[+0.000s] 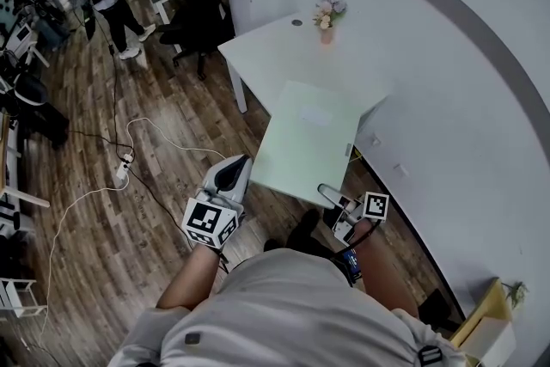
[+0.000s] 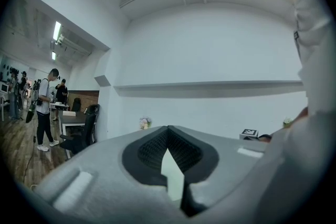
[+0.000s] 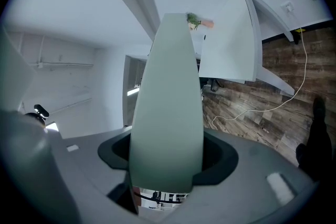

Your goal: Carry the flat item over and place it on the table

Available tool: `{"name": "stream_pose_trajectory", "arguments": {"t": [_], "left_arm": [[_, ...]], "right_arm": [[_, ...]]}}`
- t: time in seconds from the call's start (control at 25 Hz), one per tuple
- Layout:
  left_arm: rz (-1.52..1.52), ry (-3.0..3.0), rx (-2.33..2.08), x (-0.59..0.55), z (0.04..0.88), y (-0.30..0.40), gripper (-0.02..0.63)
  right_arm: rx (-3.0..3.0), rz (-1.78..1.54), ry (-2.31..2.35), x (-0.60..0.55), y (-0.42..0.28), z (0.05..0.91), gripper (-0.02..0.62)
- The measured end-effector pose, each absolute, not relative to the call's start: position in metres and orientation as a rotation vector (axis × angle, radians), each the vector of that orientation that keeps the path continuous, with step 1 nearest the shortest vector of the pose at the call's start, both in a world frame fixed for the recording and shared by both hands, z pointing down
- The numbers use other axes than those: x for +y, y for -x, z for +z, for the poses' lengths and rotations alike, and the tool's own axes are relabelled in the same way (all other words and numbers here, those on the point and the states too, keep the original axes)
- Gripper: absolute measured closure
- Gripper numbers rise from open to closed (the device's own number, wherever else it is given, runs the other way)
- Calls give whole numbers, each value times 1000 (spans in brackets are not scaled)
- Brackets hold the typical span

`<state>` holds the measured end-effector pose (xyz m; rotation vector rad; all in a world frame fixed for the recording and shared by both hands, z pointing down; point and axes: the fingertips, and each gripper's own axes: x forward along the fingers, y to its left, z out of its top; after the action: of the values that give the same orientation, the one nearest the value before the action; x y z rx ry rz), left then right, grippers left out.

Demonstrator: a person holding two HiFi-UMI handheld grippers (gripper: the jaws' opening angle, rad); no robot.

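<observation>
Pale green board [image 1: 311, 142], white table [image 1: 275, 47], wood-grain floor [image 1: 180, 99], perhaps pink flowers [image 1: 327, 10]

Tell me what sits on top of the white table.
A flower pot and a dark round spot; the carried flat board hides the table's near edge.

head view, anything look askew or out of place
The pale green flat board sits askew to the white table, its near edge gripped by the left tongs and right tongs. A white cable sprawls loose across the wooden floor.
</observation>
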<state>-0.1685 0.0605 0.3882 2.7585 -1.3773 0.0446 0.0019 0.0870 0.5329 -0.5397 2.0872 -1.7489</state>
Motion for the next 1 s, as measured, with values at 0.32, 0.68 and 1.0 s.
{"name": "stream_pose_trajectory", "arguments": {"t": [0.32, 0.68, 1.0], "left_arm": [[69, -2738, -1428, 27, 388, 177, 606], [93, -2700, -1446, -32, 400, 150, 606], [122, -2685, -1442, -112, 414, 93, 606]], "right_arm": [[2116, -1759, 512, 41, 3, 535, 297], [2118, -1797, 503, -18, -25, 544, 296], [2108, -1814, 482, -95, -76, 555, 296]]}}
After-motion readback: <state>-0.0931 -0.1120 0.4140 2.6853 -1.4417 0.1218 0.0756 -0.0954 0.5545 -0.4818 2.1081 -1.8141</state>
